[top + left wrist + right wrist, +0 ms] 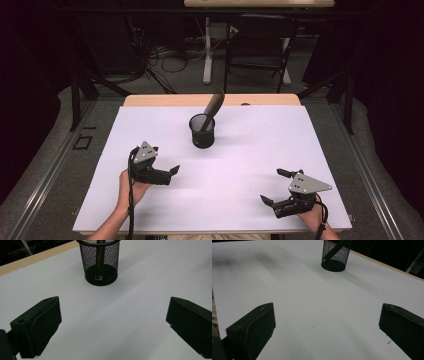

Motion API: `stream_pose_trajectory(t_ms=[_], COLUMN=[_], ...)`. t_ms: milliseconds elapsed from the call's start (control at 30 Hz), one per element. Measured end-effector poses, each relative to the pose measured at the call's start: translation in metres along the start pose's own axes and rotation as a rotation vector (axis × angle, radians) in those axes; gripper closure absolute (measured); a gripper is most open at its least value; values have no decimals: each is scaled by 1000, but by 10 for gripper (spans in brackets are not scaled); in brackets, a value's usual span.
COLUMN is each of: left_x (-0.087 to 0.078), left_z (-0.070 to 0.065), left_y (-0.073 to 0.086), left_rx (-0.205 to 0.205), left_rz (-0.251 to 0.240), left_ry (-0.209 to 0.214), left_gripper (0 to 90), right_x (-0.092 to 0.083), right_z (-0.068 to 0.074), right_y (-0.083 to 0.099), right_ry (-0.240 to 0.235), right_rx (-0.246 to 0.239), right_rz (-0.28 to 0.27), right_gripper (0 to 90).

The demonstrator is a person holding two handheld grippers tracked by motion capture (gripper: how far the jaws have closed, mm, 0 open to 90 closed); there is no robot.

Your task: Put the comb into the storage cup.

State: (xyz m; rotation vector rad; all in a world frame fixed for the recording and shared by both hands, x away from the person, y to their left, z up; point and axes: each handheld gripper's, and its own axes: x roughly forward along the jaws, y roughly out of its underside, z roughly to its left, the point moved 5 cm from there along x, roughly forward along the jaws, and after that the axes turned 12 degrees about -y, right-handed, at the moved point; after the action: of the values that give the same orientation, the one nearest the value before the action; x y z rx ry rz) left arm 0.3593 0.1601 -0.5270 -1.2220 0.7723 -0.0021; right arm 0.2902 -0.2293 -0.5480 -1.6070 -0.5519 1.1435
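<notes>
A big table (150,100) fills the middle of the high view. Its top is light wood, and the wood shows as a thin strip along the far edge. A wide white sheet (260,150) lies flat on the table and covers almost all of it, right up to the near edge.

One thing stands on the white sheet: a small black cup (202,131) made of wire mesh. It stands upright near the far side, about in the middle from left to right. A dark stick with a brown handle (214,106) sits inside the cup and leans over its rim.

The white sheet has a few tiny dark specks (388,342) on it.
</notes>
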Motion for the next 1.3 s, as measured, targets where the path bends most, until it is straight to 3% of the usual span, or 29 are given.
stream_pose_trajectory(t_ms=[667, 1000, 1300], left_x=[-24, -30, -36], left_z=[-1, -4, -3], left_y=[23, 37, 47], left_rx=[-34, -71, -82], left_rz=[-46, -79, -106], left_ry=[-6, 1, -21], left_gripper=[0, 0, 0], right_x=[1, 1, 2], right_z=[0, 0, 0], right_y=[0, 1, 1], right_ry=[0, 0, -2], right_rx=[1, 6, 11], right_rz=[2, 0, 1], right_gripper=[3, 3, 3])
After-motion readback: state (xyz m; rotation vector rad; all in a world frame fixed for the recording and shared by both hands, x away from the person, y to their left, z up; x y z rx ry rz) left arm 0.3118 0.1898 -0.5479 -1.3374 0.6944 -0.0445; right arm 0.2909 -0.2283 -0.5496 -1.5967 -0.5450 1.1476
